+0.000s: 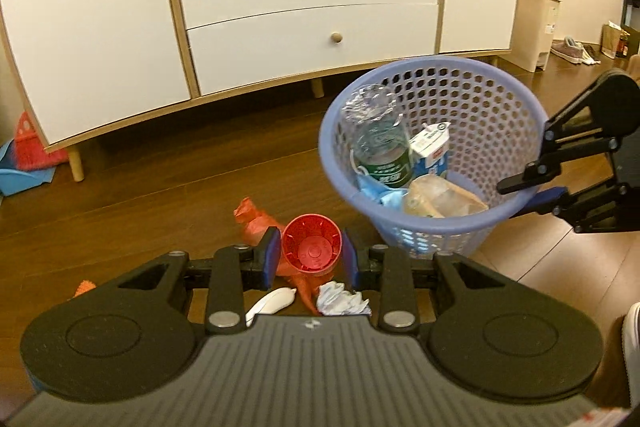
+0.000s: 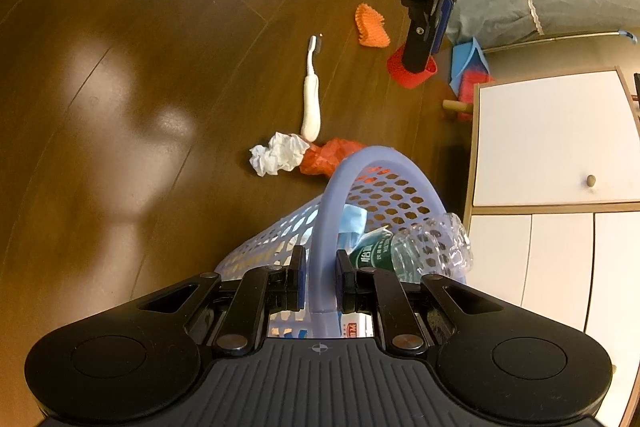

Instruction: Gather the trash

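1. L gripper is clamped on the red cup, blue pads on both sides of the wall, cup's bottom facing the cam. It's lifted off the floor, prob. so it can go straight to the bin.
2. R gripper is pinched on the basket rim and tips the basket toward the L side, so the mouth is easier to reach.
3. Basket already holds a crushed bottle, a carton, a blue mask and a clear wrapper.
4. Under/just past the cup on the floor: toothbrush, crumpled tissue, red bag touching it.
5. Farther off, an orange liner lies alone, not yet picked up.
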Tool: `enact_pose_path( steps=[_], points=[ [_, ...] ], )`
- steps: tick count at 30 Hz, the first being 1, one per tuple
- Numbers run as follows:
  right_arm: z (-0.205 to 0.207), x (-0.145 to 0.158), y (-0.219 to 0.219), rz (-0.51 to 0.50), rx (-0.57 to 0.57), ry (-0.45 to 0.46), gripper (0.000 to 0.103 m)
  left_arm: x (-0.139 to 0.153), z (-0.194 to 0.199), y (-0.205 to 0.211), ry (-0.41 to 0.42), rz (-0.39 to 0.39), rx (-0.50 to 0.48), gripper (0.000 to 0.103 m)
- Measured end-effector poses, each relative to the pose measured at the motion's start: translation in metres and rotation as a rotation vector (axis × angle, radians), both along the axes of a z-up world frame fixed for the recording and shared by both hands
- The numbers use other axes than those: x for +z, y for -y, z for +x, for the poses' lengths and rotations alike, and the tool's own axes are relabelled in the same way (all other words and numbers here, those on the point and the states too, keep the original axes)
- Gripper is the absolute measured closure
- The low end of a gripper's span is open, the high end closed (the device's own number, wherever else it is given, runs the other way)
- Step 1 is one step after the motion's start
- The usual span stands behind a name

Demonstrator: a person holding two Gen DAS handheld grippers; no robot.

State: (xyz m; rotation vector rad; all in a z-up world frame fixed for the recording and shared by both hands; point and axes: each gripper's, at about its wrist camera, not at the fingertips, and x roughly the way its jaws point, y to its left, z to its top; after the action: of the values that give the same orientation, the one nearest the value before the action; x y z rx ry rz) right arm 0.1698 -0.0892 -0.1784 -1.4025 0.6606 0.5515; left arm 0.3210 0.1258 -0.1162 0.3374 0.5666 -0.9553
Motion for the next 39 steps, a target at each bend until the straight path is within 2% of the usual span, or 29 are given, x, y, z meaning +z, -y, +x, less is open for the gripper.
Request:
enact_pose_path(
  steps=[9,19,30,39],
  points=[
    [-0.001,0.0,0.004,-0.034,0.049,-0.013,0.093,0.007,-0.015,0.016,0.019,-0.009,-0.052,0.075],
    [-0.002,0.001,0.013,-0.138,0.175,-0.045,0.093,0.011,-0.026,0.029,0.028,-0.009,-0.076,0.075],
    [0.001,-0.002,0.011,-0.163,0.213,-0.046,0.093,0.009,-0.029,0.042,0.026,-0.006,-0.089,0.075],
    [0.0,0.0,0.013,-0.148,0.202,-0.041,0.093,0.009,-0.028,0.053,0.027,-0.009,-0.098,0.075]
  ],
)
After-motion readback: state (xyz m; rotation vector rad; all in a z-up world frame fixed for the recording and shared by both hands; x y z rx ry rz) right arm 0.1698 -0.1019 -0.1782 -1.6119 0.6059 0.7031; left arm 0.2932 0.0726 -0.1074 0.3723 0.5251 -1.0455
